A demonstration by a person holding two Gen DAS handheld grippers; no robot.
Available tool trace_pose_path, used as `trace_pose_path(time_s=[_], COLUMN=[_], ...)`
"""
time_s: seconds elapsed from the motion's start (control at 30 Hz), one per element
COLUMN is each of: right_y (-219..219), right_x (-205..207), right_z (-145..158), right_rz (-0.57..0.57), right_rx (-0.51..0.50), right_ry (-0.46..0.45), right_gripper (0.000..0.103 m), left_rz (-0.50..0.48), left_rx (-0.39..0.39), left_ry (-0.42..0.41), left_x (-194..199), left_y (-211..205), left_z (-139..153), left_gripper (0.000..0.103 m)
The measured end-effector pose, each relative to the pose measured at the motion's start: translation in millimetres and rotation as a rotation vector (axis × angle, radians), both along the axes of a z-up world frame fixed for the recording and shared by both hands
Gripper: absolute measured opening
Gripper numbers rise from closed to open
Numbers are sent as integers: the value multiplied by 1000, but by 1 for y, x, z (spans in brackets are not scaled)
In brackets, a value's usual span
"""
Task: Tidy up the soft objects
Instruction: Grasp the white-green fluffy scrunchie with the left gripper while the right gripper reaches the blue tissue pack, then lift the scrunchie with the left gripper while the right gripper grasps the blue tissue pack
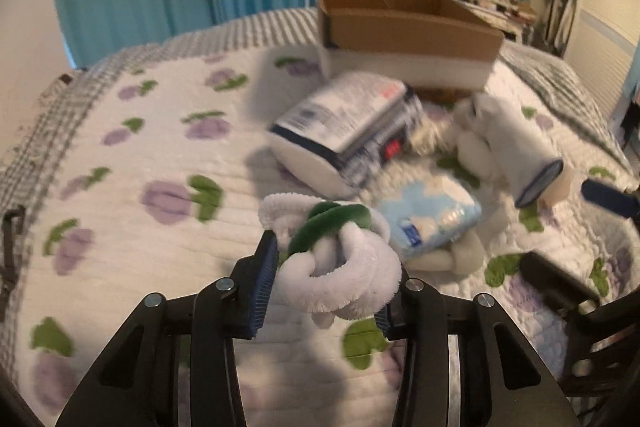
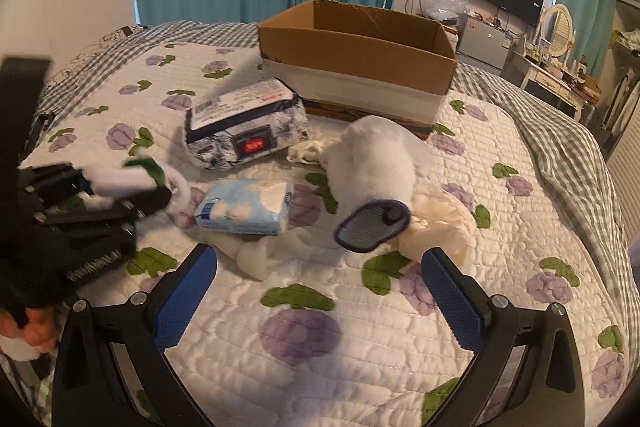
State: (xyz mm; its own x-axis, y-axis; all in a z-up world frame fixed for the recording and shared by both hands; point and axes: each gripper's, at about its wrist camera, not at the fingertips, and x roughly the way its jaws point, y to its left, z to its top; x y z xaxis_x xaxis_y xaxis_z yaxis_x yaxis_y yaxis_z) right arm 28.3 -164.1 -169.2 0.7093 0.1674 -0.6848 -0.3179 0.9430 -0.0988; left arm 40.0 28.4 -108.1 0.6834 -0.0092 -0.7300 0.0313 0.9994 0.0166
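My left gripper [image 1: 326,281] is shut on a white and green knotted plush rope [image 1: 340,259] and holds it above the quilt; it also shows at the left of the right wrist view [image 2: 132,179]. My right gripper [image 2: 320,263] is open and empty above the bed, just in front of a white slipper with a blue-rimmed sole [image 2: 374,179]. A light blue tissue pack [image 2: 246,207] lies on a white cloth [image 2: 260,253]. A large blue-patterned tissue pack [image 2: 244,125] lies behind it. An open cardboard box [image 2: 356,55] stands at the back.
The bed has a white quilt with purple flowers [image 2: 300,331] and a grey checked blanket [image 2: 560,147] at its edges. A cream cloth [image 2: 440,227] lies beside the slipper. Teal curtains, a TV and a dresser stand behind the bed.
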Motion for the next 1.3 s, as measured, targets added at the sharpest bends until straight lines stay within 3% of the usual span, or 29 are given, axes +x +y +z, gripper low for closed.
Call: trace_pose_path(time_s=[0.13,0.33,0.5,0.57,0.7,0.97,1.13,1.3], right_y=[20,49,66,67,63,43,22,-2], right_x=[7,39,63,65,57,25,7,9], right_z=[-4,-20,-41,-43,-33,16,59,120], right_rz=[39,53,49,41,52,85,90,90], right_rx=[9,24,-12,-38,-11,67,57,51], right_ry=[18,86,159,155,117,62,-32,-152], right_gripper=[103,102,92,76,76,76,76,76], left_rz=[33,77,108,105,93,81,43,10], left_rx=[50,19,-27,-33,-26,9,35,-4], left_ry=[-39,27,64,57,31,-20,-82,-147], left_x=[-4,9,18,16,10,-5,-12,2], left_y=[13,28,39,40,34,14,-8,-24], left_z=[12,-5,-11,-11,-7,22,55,96], left_gripper=[41,41,41,41,41,41,41,41])
